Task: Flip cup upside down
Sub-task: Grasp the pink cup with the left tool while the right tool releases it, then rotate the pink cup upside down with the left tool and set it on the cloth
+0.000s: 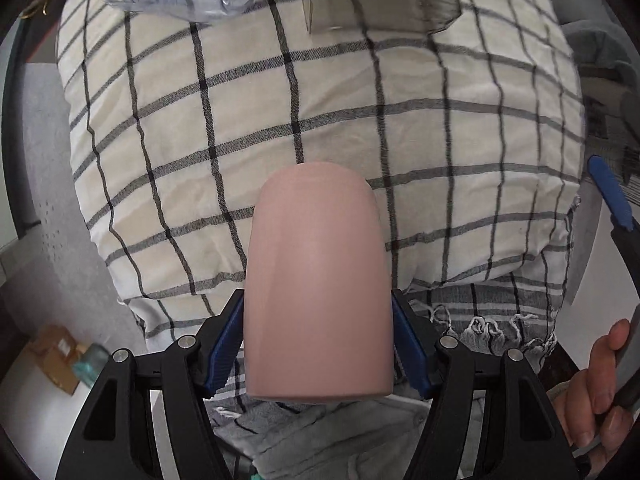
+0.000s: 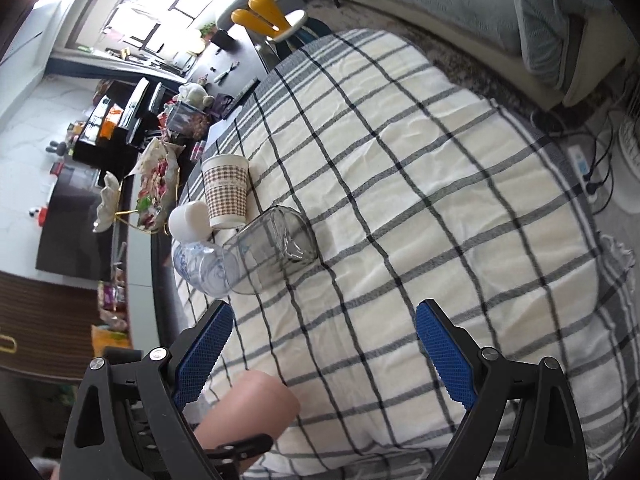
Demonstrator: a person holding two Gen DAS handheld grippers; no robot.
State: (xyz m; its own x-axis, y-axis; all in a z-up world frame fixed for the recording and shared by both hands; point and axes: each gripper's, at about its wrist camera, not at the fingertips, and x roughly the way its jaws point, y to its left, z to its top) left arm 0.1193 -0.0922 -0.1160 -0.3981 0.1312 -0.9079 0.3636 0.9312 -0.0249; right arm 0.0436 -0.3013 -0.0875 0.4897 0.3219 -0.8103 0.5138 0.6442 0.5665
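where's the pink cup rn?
The pink cup is clamped in the left tongs above the checked tablecloth; in the right wrist view it sits bottom left, beside the open right tongs.

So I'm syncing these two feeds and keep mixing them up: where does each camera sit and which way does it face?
Left wrist: on the left gripper, looking down at the checked cloth, shut on the pink cup; the person's hand shows.
Right wrist: on the open right gripper, facing across the cloth toward a paper cup.
Shared: pink cup, cloth, glass jar.
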